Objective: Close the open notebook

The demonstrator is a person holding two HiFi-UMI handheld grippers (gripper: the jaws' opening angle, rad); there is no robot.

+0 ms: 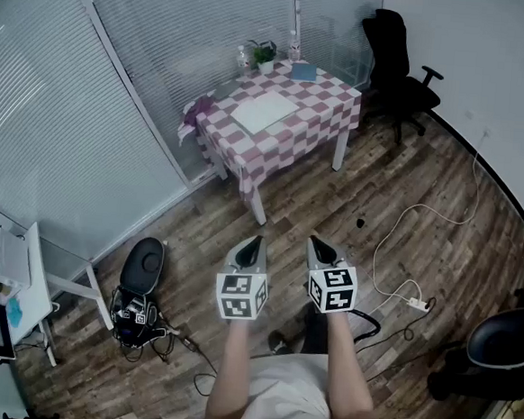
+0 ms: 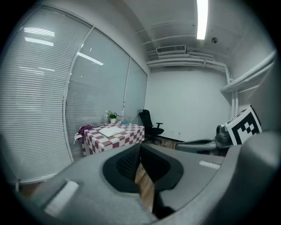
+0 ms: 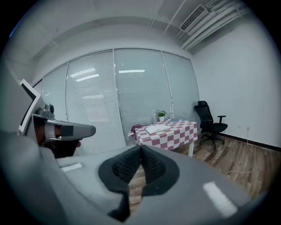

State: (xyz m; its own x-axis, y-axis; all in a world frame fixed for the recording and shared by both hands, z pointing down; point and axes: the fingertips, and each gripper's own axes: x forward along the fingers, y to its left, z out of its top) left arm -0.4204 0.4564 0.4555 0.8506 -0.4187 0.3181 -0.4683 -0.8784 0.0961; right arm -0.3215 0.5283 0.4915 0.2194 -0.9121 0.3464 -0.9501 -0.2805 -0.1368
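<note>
Spreading under everything, a wooden floor (image 1: 427,172) is being shown, with a wall of closed blinds (image 1: 119,75) running along its left side. A table (image 1: 319,118) draped in a red-and-white chequered cloth is being seen against those blinds. A black office chair (image 1: 395,65) is standing just to the table's right, by the white wall. The open notebook (image 1: 263,111) is lying flat near the middle of the table, white pages up, well apart from both tools and straight ahead of the left one. Only floorboards are being seen between them and the table.

The left hand-held gripper (image 1: 252,244) and the right hand-held gripper (image 1: 319,247) are being held side by side above the floor, tipped slightly downward and pointed at the table. The jaws of each are being pressed fully together, with nothing between them.

A round black device (image 1: 143,265) is sitting on the floor to the left, and a white cable (image 1: 405,233) is trailing to the right. A purple cloth (image 1: 195,113) is lying at the table's left corner, and a potted plant (image 1: 263,53) is standing at its far edge.
</note>
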